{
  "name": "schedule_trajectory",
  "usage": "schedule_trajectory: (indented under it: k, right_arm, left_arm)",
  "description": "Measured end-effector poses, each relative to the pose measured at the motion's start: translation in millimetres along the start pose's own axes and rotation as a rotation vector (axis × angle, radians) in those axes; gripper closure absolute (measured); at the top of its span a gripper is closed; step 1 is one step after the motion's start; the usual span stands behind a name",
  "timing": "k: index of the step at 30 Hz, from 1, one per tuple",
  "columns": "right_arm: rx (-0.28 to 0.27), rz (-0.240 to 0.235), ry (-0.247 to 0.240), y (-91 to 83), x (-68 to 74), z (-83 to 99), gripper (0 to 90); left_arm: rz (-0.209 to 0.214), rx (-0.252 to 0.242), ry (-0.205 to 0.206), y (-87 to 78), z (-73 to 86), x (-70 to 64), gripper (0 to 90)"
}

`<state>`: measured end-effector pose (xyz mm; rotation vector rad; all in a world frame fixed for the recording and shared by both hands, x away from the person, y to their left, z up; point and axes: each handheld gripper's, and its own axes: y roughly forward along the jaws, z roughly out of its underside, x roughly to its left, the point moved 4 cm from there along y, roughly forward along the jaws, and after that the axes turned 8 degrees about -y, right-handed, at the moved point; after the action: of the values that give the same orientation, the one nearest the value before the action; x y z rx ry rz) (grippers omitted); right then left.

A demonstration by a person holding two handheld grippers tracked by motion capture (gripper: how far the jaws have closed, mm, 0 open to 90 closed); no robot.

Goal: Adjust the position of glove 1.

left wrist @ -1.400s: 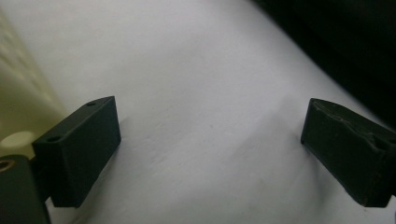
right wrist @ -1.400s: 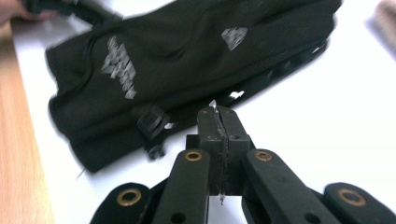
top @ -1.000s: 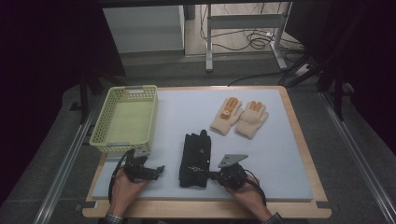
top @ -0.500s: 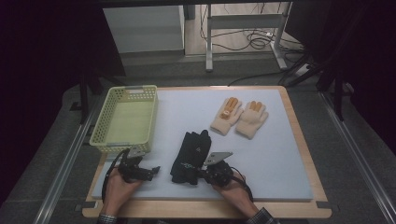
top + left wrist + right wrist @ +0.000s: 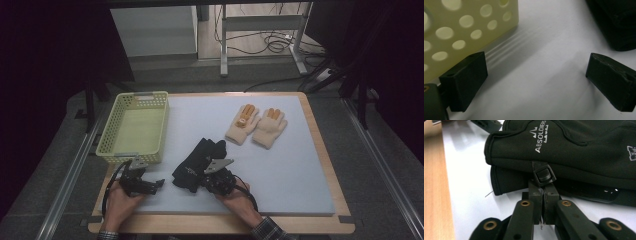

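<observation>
The black gloves, smooth fabric stacked in a pair with white lettering and a plastic clip, lie near the table's front edge, beside the perforated pale-yellow basket. Their long axis runs diagonally, cuffs toward the person, fingers pointing away and right. Since a second ago, the right gripper has moved left to the cuffs, jaws pressed together at the clip. The left gripper gapes wide over bare mat.
</observation>
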<state>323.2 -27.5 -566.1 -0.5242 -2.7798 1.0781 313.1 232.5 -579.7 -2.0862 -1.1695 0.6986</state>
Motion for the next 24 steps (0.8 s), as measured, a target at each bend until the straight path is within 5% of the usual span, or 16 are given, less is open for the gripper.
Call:
schedule_trajectory:
  k: [9, 24]
  right_arm:
    - [-0.009, 0.066, 0.015, -31.1, -14.2, 16.4, 75.1]
    - [0.032, 0.271, 0.102, -87.0, -68.9, 60.0, 41.6]
  left_arm:
    - [0.02, -0.027, 0.029, 7.8, -2.0, -10.0, 1.2]
    - [0.03, -0.02, 0.011, 8.2, -1.7, -9.3, 0.8]
